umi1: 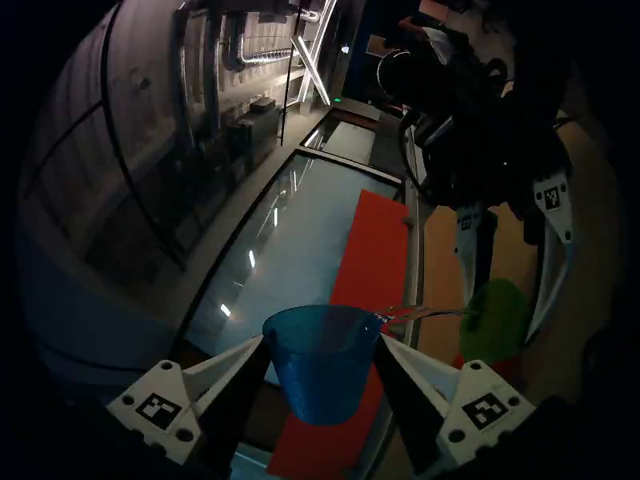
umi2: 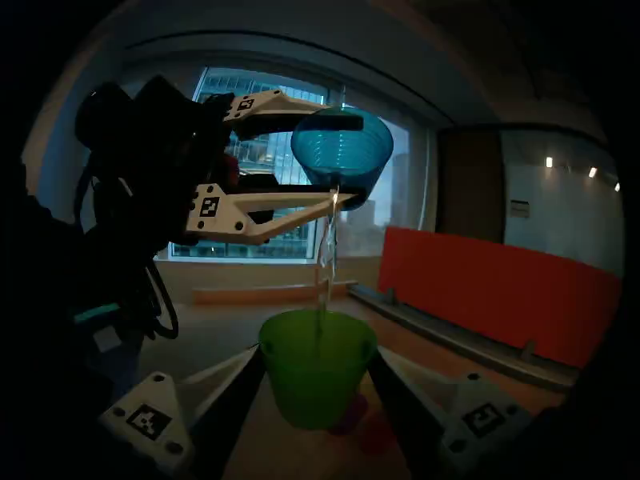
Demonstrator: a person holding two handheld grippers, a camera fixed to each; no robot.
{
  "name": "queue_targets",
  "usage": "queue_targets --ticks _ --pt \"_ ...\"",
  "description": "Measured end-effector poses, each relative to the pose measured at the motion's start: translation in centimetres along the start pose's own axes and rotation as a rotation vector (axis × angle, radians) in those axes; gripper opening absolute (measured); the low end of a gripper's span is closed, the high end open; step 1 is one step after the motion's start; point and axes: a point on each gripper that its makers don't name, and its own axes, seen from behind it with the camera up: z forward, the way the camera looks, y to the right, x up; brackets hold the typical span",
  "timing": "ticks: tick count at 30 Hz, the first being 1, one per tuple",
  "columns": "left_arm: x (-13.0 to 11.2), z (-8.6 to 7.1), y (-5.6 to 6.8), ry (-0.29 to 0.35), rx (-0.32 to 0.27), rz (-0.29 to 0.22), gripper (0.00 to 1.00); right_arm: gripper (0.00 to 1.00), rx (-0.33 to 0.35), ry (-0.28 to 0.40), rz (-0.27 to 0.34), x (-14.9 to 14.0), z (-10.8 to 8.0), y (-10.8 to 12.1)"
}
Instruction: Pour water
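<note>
A long red panel [umi2: 496, 288] stands along the far side of the brown wooden desk [umi2: 224, 336], with a tall window [umi2: 384, 200] behind. There are two cups and two claws: the left claw [umi1: 321, 344] is clamped on the ribbed translucent blue plastic cup [umi1: 322, 376], a finger pressing each side. The cup is held high and tipped, so one thin stream of water [umi2: 326, 240] falls through open air. Directly below, the right claw [umi2: 318, 360] grips the translucent green plastic cup [umi2: 318, 388] upright between its fingers, over the desk.
</note>
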Motion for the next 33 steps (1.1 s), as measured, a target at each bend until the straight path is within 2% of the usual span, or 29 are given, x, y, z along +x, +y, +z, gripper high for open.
queue_targets --ticks 24,33 --pt "0.7 -0.3 -0.5 0.011 0.006 0.099 0.85 0.89 0.0 0.007 -0.001 0.3 0.1 -0.3" --pt "1.3 -0.4 -1.2 0.018 0.019 0.153 0.85 0.89 -0.001 0.011 -0.004 0.5 0.0 -0.3"
